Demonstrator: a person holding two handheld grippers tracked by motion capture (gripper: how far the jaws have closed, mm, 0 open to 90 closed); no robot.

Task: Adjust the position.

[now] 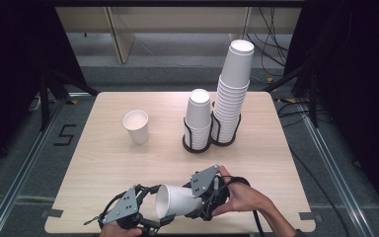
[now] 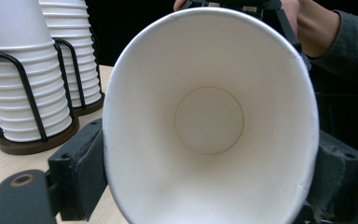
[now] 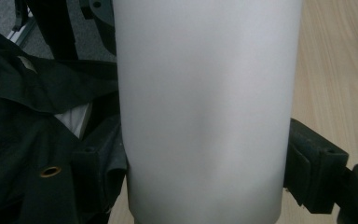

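2 grippers clamp 1 cup (image 1: 176, 200), held sideways low over the bench's (image 1: 108, 163) near edge: left gripper (image 1: 150, 217) at the mouth, right gripper (image 1: 205, 200) by the base. Ease 1 grip off gently, avoiding crushing the rim.

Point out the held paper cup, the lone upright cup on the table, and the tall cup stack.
held paper cup (image 1: 175, 201), high view, on its side wall.
lone upright cup (image 1: 137, 129), high view, on its outer wall.
tall cup stack (image 1: 231, 98), high view, on the stacked rims midway up.

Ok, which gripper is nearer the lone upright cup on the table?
Left. The left gripper sits below the upright cup; the right gripper is farther right. Both clamp the sideways cup.
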